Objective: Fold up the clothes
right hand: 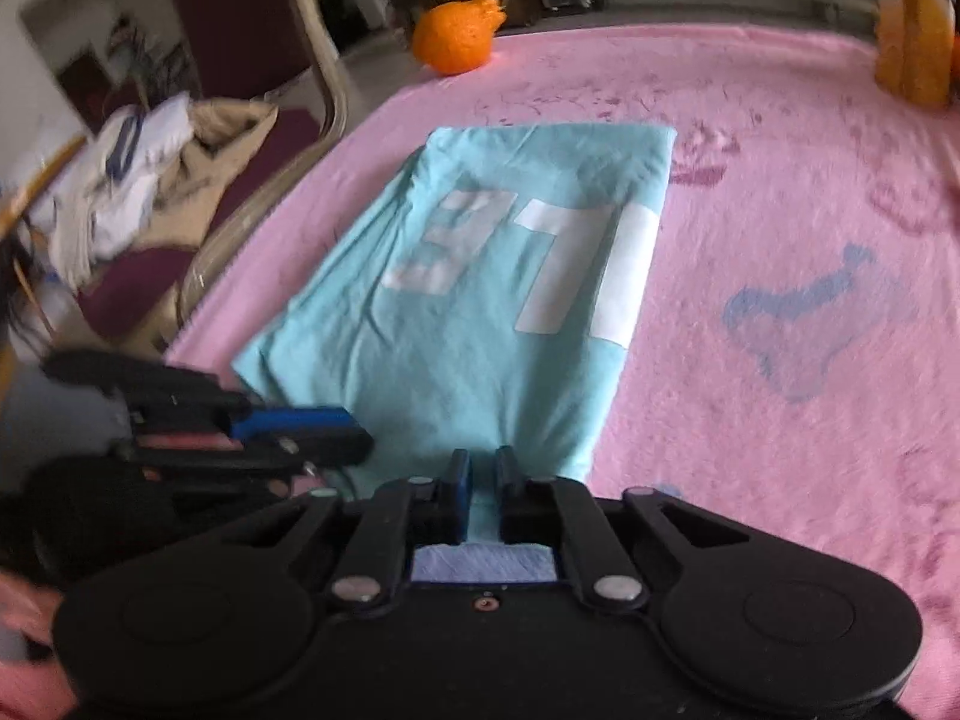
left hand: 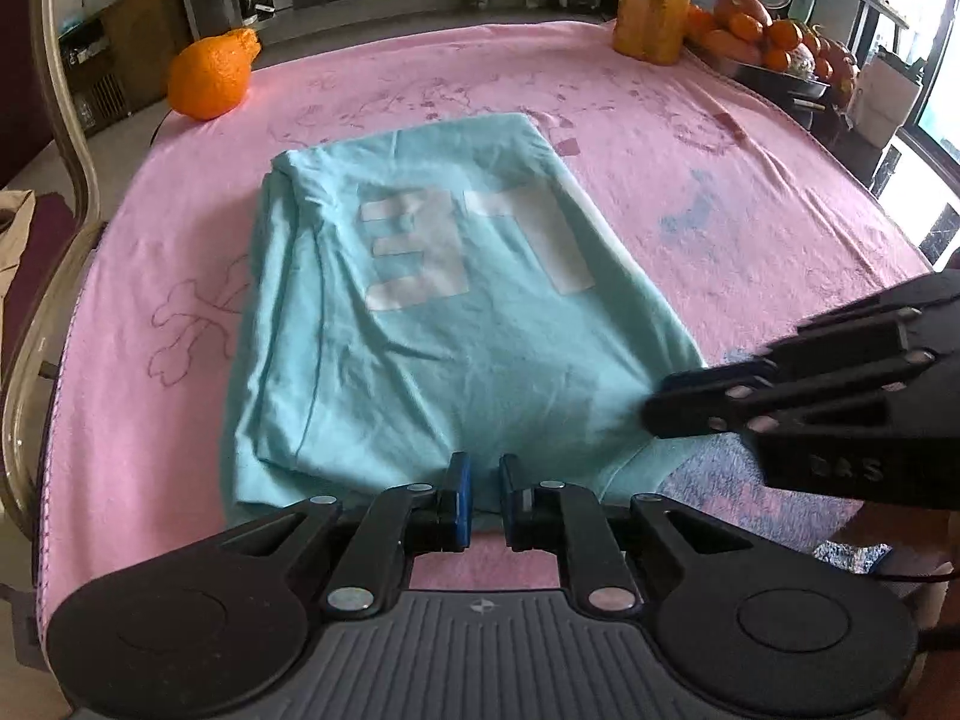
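At the bottom centre of the left wrist view, the left gripper [left hand: 481, 483] stands with its blue-padded jaws a narrow gap apart over the near hem of the light turquoise cotton T-shirt with white block lettering [left hand: 420, 312]; cloth shows in the gap, but whether the pads actually pinch it I cannot tell. The right gripper [right hand: 482, 480], bottom centre of its own view, is likewise nearly closed at the same near edge, with a strip of turquoise fabric between its fingers; a firm grip cannot be confirmed. Outward from both, the shirt lies in the middle of each frame as a long, narrow rectangle on the pink terry towel with faint printed figures [left hand: 690, 180], its sides already turned in, so the lengthwise folds look done. It is still long, so in my judgement a crosswise fold, near edge toward far edge, remains. A knobbly orange citrus fruit [left hand: 210, 75] sits at the upper left, and a pile of pale clothes on a maroon chair [right hand: 132, 192] at the left.
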{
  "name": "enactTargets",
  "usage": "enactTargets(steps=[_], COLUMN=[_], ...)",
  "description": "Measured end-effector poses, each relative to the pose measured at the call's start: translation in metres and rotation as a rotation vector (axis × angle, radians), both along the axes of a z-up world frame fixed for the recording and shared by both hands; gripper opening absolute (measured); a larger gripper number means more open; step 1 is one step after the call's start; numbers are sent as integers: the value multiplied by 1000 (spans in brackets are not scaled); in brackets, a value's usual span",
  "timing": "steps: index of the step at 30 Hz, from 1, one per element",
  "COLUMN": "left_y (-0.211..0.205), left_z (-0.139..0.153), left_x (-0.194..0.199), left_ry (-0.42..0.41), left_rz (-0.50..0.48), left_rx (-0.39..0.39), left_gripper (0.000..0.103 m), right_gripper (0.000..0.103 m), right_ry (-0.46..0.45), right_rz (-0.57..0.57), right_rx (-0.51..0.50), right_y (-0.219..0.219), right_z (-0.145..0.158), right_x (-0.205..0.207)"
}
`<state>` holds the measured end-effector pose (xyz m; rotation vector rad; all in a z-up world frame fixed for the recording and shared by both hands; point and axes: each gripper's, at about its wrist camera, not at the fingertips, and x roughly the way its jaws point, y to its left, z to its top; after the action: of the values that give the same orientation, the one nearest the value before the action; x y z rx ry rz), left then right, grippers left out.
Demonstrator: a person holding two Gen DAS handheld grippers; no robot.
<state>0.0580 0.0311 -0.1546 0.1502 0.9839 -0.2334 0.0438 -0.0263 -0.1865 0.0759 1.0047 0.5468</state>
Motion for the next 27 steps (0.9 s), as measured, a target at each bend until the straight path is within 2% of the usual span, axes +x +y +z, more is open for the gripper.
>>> enactTargets(steps=[4,8,11,14,16,18,20,23,25,27], left_y=[16,20,8,-7,-16,-22,-20,-15,-8,6], left_z=[13,26,21,12,3,-6,-5,-4,0,10], left_x=[-7,-12,-4,6,12,16,15,11,2,-7], left_ry=[-29,-82,-69,-46,-16,7,18,33,25,-18], left_rz=[50,49,25,-1,-17,-24,-29,-36,-29,10], left_rx=[-84,-197,-233,-232,-201,-149,-142,-127,-106,-123], left_gripper=[9,9,9,9,10,12,13,14,14,14], right_gripper=[6,7,7,8,8,8,3,2,3,6], right_ry=[13,-28,13,78,102,109,114,119,122,125], right_rz=[-6,-38,-88,-116,-125,-127,-124,-115,-108,-102], right_rx=[18,139,206,228,218,174,155,145,138,131], right_y=[-12,-28,-35,-33,-28,-24,-24,-27,-29,-31], right_z=[5,23,21,10,3,-2,-3,-2,-1,0], right_x=[-9,-12,-4,7,12,15,15,11,9,6])
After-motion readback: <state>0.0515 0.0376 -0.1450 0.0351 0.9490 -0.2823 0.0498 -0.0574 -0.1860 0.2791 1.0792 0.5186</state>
